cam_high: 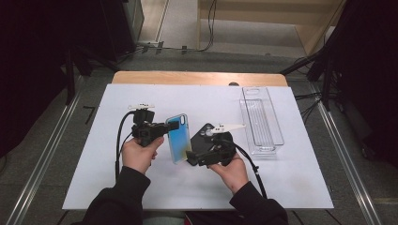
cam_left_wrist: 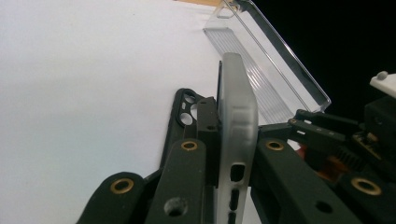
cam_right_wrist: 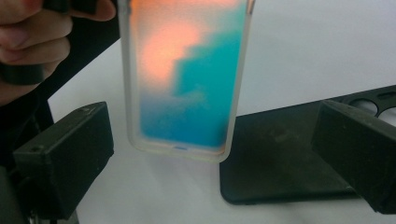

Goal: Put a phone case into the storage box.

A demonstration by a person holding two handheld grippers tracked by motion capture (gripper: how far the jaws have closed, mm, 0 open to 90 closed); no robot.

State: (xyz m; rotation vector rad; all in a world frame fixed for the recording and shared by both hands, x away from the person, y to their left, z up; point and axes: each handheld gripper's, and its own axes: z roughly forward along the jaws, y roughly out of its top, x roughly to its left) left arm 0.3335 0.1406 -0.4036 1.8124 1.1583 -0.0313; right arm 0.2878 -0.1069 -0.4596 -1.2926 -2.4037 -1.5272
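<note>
Gripped between the closed jaws of the left claw (cam_left_wrist: 224, 163), a translucent phone case (cam_left_wrist: 237, 126) stands edge-on above the white counter (cam_left_wrist: 84, 93), its blue-and-orange back plain in the right gripper view, where its top edge is cut off by the frame. Just behind it a black phone case (cam_right_wrist: 280, 158) lies flat on the counter, partly hidden by the jaws; its camera cut-outs show at the far end. Facing them, the right claw (cam_right_wrist: 212, 163) has its jaws spread wide to either side of the translucent case's lower end, touching neither case. Farther right, near the counter's edge, lies a clear plastic tray (cam_high: 277, 138), well apart from both hands, with bare white surface all around.
</note>
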